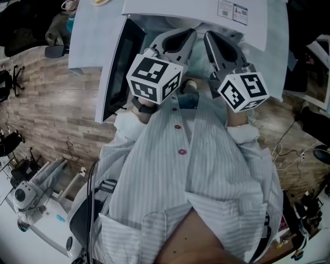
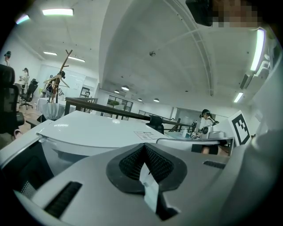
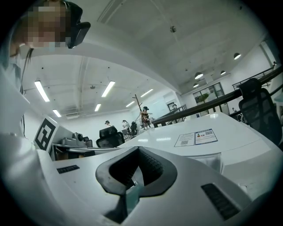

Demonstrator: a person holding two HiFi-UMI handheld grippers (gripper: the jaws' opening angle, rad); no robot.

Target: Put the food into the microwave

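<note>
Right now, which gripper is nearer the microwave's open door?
The left gripper: the door hangs open at its side, with the right gripper farther off.

Strip lights [image 2: 57,12] are glowing across the white ceiling. A wooden coat stand [image 2: 59,81] is standing at the far left, and a black office chair [image 3: 258,110] is sitting below a long dark bar [image 3: 208,105]. Cables [image 1: 289,149] are trailing over the wood-plank floor [image 1: 51,93]. A person [image 2: 205,119] in dark headgear is showing in the background.
</note>
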